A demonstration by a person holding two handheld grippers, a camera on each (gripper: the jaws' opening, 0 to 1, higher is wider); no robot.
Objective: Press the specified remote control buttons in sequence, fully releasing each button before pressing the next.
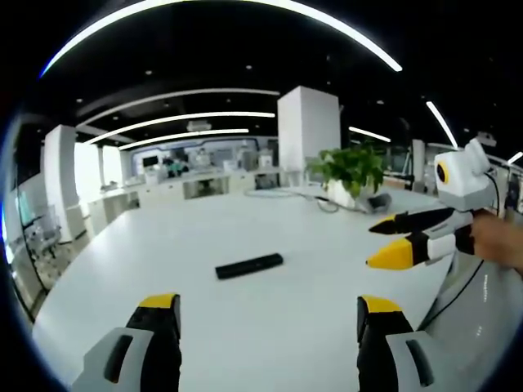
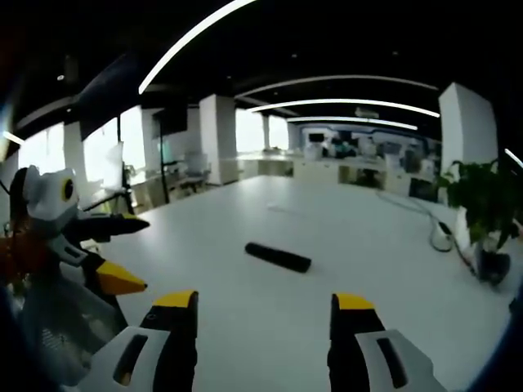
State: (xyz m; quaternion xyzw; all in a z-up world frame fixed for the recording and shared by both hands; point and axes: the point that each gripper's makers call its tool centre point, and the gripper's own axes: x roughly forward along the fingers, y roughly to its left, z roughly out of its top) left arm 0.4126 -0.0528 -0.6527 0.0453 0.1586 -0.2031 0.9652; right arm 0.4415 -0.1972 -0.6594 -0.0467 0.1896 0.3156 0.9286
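A slim black remote control (image 1: 249,265) lies flat on the white table (image 1: 245,220), a little beyond my left gripper (image 1: 270,306), whose yellow-tipped jaws stand wide apart with nothing between them. My right gripper (image 1: 391,241) reaches in from the right of the left gripper view, held by a hand, jaws apart and empty, to the right of the remote. In the right gripper view the remote (image 2: 278,256) lies ahead of the open right gripper (image 2: 265,304). The left gripper (image 2: 131,255) shows at the left edge there, jaws spread.
A potted green plant (image 1: 351,170) stands at the table's far right, with a cable (image 1: 278,194) and a small dark device beside it. The plant (image 2: 482,204) appears again at the right. White columns, desks and chairs stand beyond the table.
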